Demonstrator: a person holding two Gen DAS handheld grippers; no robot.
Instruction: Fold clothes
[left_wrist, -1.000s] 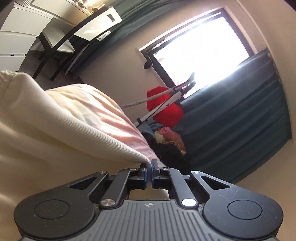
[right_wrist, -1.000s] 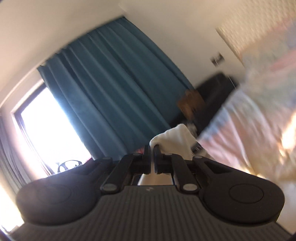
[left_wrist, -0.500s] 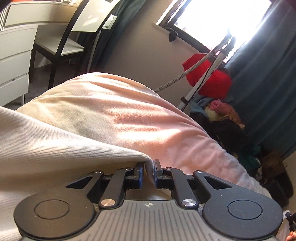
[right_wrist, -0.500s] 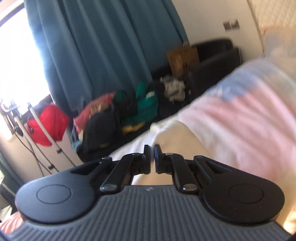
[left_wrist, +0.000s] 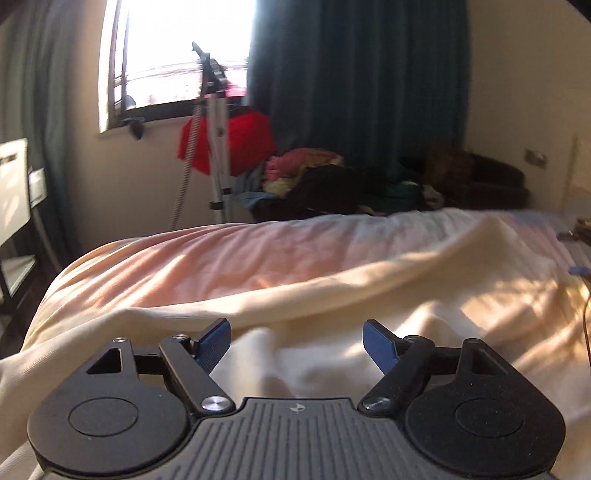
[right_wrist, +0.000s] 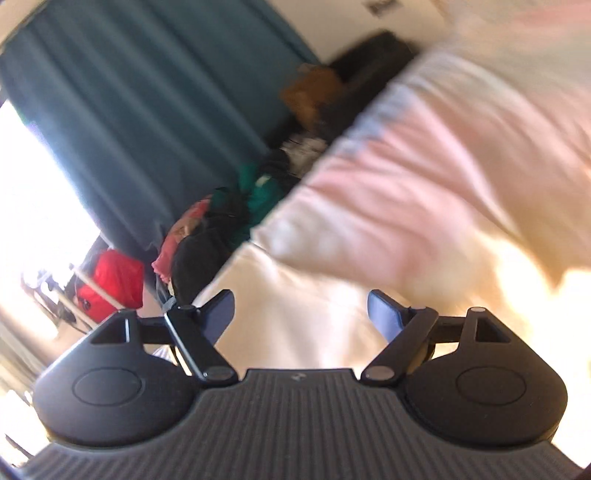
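Observation:
A cream ribbed garment (left_wrist: 388, 295) lies rumpled across the pink bedspread (left_wrist: 221, 254). My left gripper (left_wrist: 295, 341) hovers just above its near part, jaws opening wide, blue pads apart; cloth lies below the gap and the pads do not press on it. In the right wrist view the same cream garment (right_wrist: 295, 314) lies on the pink bedspread (right_wrist: 424, 177), blurred by motion. My right gripper (right_wrist: 301, 314) is over it with its jaws opening too, the pads clear of the fabric.
Beyond the bed's far edge sits a pile of mixed clothes (left_wrist: 332, 181) on dark furniture, under teal curtains (left_wrist: 354, 74). A red bag (left_wrist: 229, 142) hangs by a metal stand (left_wrist: 218, 147) below the window. A chair (left_wrist: 14, 206) stands at the left.
Both grippers were shut on the cream garment and have let it go, jaws now spread. Both dropped toward the bed; the left view rolled upright, and the garment now lies on the bedspread.

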